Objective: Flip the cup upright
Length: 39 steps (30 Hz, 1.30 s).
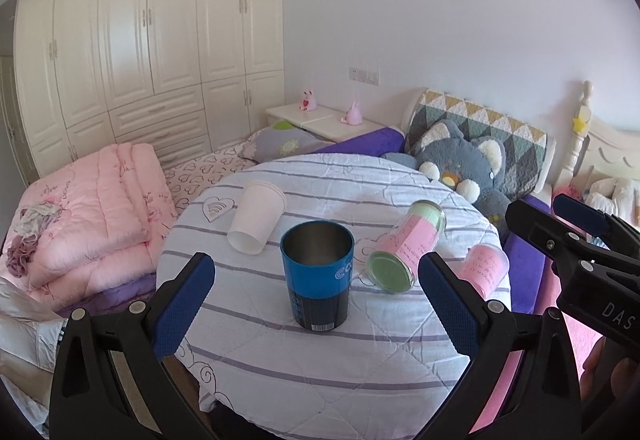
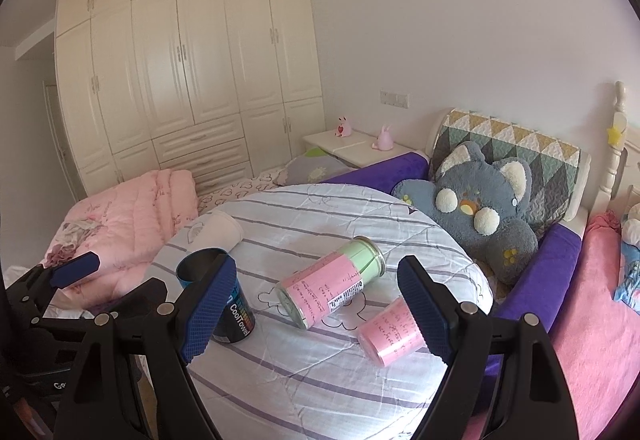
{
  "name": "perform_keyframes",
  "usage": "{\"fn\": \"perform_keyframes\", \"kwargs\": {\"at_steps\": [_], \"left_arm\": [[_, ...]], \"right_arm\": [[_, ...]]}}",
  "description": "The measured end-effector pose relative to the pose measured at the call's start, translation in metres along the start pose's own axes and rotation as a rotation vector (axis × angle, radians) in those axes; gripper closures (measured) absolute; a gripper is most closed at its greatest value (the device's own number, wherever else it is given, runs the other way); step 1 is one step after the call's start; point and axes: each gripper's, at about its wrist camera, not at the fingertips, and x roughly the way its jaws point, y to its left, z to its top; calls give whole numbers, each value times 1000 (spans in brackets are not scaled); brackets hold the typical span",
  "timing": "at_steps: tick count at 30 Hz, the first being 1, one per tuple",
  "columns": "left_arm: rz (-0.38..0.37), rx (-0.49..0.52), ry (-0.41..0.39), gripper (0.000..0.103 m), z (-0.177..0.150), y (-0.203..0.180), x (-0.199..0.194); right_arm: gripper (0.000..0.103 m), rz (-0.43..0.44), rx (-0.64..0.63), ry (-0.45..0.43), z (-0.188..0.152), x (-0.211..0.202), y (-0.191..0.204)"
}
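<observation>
My left gripper (image 1: 318, 292) is wide open and empty, its pads either side of the blue cup (image 1: 317, 274), which stands upright on the counter (image 1: 320, 360), mouth up, so that one looks done. My right gripper (image 2: 316, 304) is also wide open and empty, aimed at the jar (image 2: 330, 286) lying on its side. Beside it the pink cup (image 2: 390, 330) lies tipped too, and the white cup (image 1: 256, 216) further back; I judge these are left to flip.

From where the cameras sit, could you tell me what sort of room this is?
Most likely a bedroom: a bed with a quilted headboard, a wall of wardrobes and a plush toy behind the small cloth-covered table.
</observation>
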Motion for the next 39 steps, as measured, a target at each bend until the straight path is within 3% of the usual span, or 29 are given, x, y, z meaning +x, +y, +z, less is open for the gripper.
{"fn": "perform_keyframes", "kwargs": {"at_steps": [8,39], "left_arm": [[9,1,-15,0,-1,1,1],[-19,21,-22,0,3,-12,15]], "right_arm": [[19,1,-8,-32,1,-2,1],[19,-10,6,-24,0,4,-5]]}}
